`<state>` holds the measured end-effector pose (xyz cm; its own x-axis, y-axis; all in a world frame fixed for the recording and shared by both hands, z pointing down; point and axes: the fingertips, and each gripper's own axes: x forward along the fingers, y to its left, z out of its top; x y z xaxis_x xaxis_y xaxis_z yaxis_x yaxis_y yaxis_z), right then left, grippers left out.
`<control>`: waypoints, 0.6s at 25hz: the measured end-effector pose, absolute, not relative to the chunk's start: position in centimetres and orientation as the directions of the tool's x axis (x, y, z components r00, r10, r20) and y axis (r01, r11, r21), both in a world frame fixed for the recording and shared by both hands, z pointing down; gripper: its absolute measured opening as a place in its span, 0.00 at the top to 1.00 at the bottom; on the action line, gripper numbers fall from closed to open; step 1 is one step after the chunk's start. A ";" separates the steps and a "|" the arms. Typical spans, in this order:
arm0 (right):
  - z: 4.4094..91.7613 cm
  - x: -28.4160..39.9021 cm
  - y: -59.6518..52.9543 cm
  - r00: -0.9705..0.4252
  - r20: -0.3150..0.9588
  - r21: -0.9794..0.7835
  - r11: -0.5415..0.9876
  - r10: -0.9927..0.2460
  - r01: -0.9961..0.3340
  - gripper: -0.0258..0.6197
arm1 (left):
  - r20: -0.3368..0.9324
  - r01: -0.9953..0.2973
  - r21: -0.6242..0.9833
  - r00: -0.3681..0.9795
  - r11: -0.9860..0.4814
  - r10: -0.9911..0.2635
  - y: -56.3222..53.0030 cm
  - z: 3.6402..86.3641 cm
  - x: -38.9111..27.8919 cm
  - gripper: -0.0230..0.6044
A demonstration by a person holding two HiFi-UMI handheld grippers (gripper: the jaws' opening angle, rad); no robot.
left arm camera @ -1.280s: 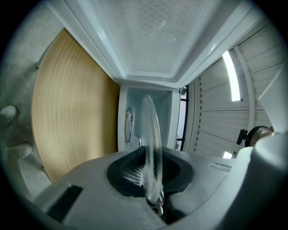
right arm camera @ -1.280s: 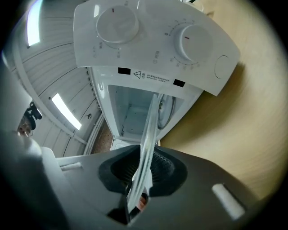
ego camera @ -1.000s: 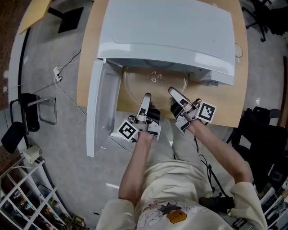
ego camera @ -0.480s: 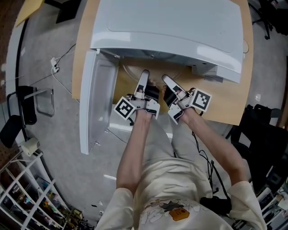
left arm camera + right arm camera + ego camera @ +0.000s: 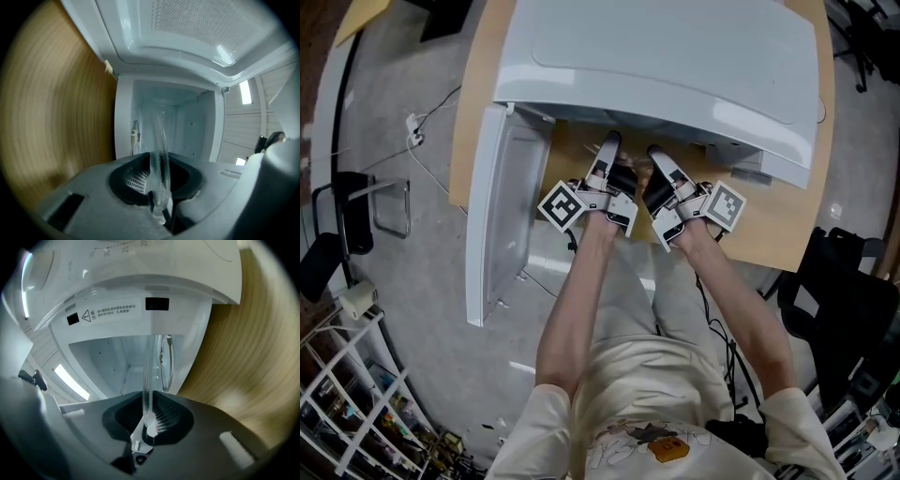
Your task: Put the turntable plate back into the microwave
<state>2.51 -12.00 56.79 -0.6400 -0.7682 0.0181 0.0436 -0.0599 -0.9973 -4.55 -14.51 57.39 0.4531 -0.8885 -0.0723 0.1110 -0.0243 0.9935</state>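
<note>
turntable plate (image 5: 159, 154): clear glossy glass | microwave (image 5: 656, 56): smooth glossy casing | table (image 5: 787, 225): matt wood grain

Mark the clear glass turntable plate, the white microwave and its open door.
clear glass turntable plate (image 5: 159, 150), left gripper view, on its rim seen edge-on.
white microwave (image 5: 666, 56), head view, on its top panel.
open white microwave door (image 5: 502, 216), head view, on its inner face.

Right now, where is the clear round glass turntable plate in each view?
Head view: not visible, hidden under the white microwave.
Left gripper view: clear round glass turntable plate edge-on, lower centre.
Right gripper view: edge-on, centre.
Shared landmark: the microwave, its cavity in both gripper views.
</note>
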 end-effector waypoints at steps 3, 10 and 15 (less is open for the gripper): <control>57.0 2.5 -12.7 -0.612 0.016 -0.995 -0.075 -0.791 0.070 0.88 | -0.078 0.107 0.994 0.471 -0.030 -0.879 -15.4 57.3 -4.5 0.86; 56.8 2.7 -14.4 -0.575 0.020 -0.994 -0.076 -0.818 0.074 0.87 | -0.077 0.136 0.991 0.483 -0.012 -0.872 -15.5 56.7 -4.3 0.85; 56.9 3.0 -16.3 -0.550 0.030 -0.995 -0.078 -0.834 0.064 0.87 | -0.074 0.139 0.990 0.476 -0.008 -0.876 -14.5 56.6 -4.7 0.88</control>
<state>2.98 -16.27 56.93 -0.5505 -0.8343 0.0303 0.0641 -0.0784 -0.9949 -4.70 -14.53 56.62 0.4764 -0.8762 -0.0737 0.1389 -0.0078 0.9903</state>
